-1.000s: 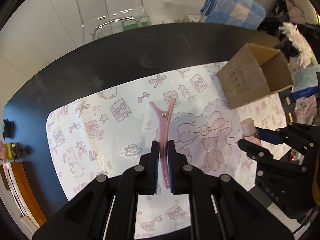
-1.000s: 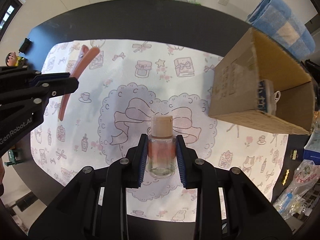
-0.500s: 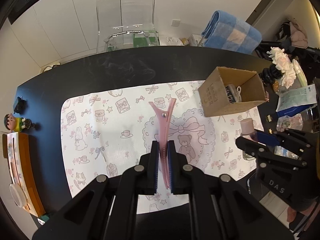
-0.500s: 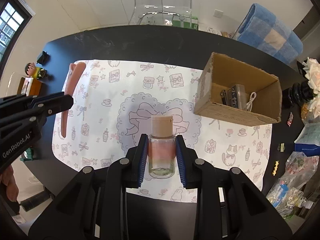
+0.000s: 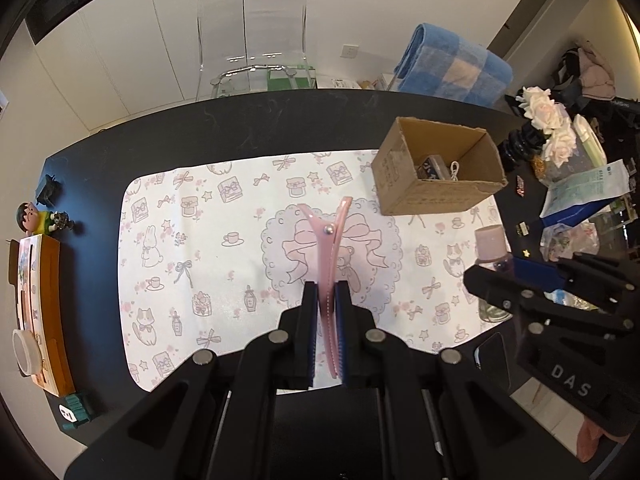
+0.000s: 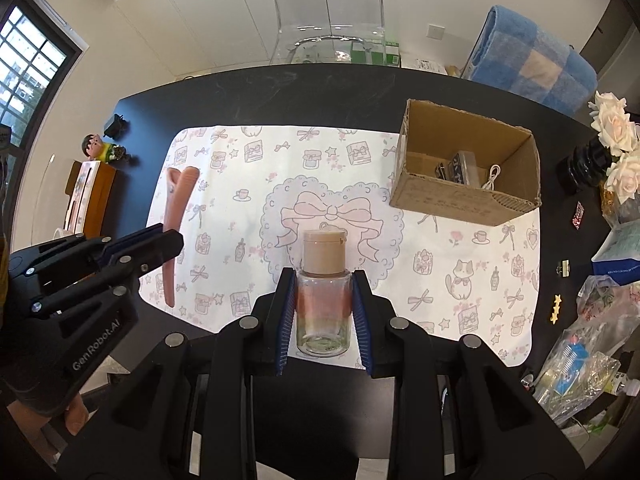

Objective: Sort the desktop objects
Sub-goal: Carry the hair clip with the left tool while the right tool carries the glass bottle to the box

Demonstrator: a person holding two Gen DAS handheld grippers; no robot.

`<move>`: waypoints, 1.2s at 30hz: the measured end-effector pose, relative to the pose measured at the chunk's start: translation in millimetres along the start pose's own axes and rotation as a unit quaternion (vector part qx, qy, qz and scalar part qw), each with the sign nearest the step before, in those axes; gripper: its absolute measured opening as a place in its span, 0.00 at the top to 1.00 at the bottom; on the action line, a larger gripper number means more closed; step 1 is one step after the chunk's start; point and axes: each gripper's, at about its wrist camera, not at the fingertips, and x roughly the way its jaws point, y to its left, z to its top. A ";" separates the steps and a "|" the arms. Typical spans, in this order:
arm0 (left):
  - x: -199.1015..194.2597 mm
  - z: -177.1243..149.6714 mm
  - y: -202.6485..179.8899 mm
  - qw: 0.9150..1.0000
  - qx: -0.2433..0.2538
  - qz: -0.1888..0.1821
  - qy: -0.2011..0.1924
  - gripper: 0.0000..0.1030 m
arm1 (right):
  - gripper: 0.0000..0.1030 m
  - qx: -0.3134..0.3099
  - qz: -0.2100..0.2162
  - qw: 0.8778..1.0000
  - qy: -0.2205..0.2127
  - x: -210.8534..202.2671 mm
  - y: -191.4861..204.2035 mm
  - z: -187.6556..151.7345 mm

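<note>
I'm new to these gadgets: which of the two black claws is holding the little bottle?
The right gripper: its blue pads clamp a clear bottle with a tan cap. The left gripper pinches a pink hair clip.

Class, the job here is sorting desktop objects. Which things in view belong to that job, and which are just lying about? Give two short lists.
In the job:
- pink hair clip, clamped in the left gripper
- small bottle, clamped in the right gripper
- cardboard box, already holding small items

Lying about:
- cartoon figurine
- white roses
- blue checked blanket
- clear chair
</note>
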 end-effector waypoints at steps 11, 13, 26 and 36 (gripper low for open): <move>8.6 10.0 -39.9 1.000 0.017 -0.002 0.002 0.92 | 0.73 0.009 -0.002 1.000 -0.022 -9.2 -30.3 -8.0; 11.8 13.0 -46.7 1.000 0.018 -0.002 0.004 0.92 | 0.73 0.010 -0.005 1.000 -0.027 -10.9 -37.7 -5.9; 44.3 46.0 -92.6 1.000 0.022 0.003 0.021 0.92 | 0.73 0.024 -0.002 0.999 -0.032 -7.1 -101.1 15.3; 71.7 81.9 -127.8 0.999 0.025 -0.001 0.028 0.92 | 0.73 0.025 -0.004 0.999 -0.033 1.9 -149.0 41.7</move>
